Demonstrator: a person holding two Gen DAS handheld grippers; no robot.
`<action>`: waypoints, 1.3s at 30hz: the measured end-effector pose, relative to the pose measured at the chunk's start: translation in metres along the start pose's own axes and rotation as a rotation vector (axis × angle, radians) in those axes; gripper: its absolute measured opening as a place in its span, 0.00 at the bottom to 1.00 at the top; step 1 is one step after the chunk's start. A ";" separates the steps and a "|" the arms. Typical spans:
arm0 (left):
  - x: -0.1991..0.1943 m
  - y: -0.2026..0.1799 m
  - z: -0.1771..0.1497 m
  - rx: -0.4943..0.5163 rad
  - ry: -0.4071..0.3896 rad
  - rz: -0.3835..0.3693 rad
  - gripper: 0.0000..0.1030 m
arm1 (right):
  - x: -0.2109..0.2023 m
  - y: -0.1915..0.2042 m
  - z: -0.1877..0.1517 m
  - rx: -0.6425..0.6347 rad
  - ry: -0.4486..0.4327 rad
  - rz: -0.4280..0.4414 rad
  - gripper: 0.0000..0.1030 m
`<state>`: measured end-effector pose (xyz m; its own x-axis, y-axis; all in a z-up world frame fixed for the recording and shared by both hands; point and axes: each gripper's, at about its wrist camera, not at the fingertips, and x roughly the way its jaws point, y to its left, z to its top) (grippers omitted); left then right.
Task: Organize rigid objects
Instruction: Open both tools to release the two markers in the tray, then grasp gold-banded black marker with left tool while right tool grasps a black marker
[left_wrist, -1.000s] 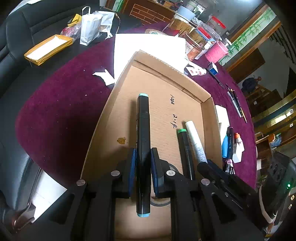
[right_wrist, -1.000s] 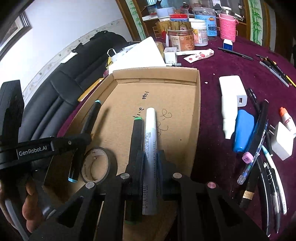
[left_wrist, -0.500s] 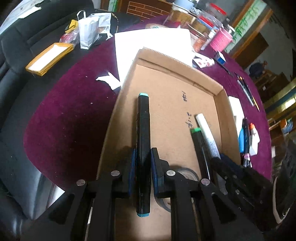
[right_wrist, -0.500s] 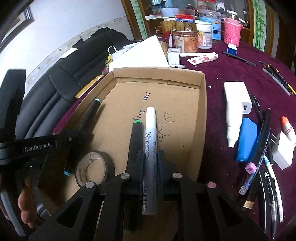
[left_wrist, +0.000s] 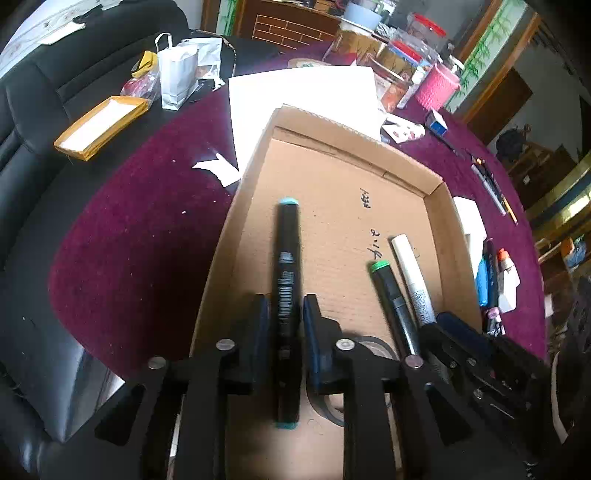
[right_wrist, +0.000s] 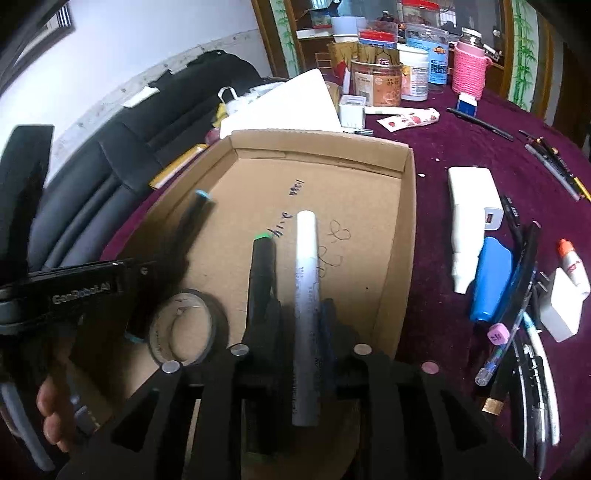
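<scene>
Both claws point down into a shallow cardboard box (left_wrist: 436, 206) that sits on a round surface covered in dark red cloth (left_wrist: 122, 236).

Left claw (left_wrist: 284, 314): jaws have just been opening. A black marker with teal caps (left_wrist: 287, 258) lies lengthwise between the pads, a thin gap showing on each side, so the pads no longer pinch it. Marker is blurred; it lies in the left part of the box, its far end pointing toward the far wall.

Right claw (right_wrist: 301, 314): jaws have just been opening too. A white marker (right_wrist: 306, 280) lies between them, its far tip well out over the box floor. Whether the pads touch it cannot be told; the grip looks loosened.

Just left of the white marker, a black marker with a green cap (right_wrist: 261, 273), parallel to it, close beside it. Nearer and further left in the box, a roll of dark tape (right_wrist: 186, 325), lying flat. Handwritten scribbles on the box floor.

Outside the box, on the right: a white charger block (right_wrist: 474, 199), a blue case (right_wrist: 489, 284), and a scatter of pens (right_wrist: 517, 295). Far side: white paper sheet (left_wrist: 303, 92), jars, a pink knitted holder (right_wrist: 469, 70). A person's fingers (right_wrist: 51, 417) show at the near left.
</scene>
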<state>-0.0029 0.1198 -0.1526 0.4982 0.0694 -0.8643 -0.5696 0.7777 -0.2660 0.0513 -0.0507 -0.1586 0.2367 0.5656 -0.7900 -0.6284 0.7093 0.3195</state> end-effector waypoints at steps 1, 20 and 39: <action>-0.004 0.001 0.000 -0.018 -0.012 -0.005 0.40 | -0.004 -0.002 0.000 0.014 -0.006 0.013 0.25; -0.033 -0.159 -0.066 0.224 0.005 -0.285 0.47 | -0.127 -0.132 -0.081 0.229 -0.201 0.083 0.37; 0.000 -0.200 -0.087 0.304 0.098 -0.213 0.45 | -0.100 -0.172 -0.091 0.247 -0.101 0.025 0.17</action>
<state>0.0542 -0.0896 -0.1362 0.5116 -0.1621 -0.8438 -0.2326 0.9192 -0.3176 0.0684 -0.2674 -0.1816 0.3037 0.6142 -0.7283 -0.4376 0.7690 0.4660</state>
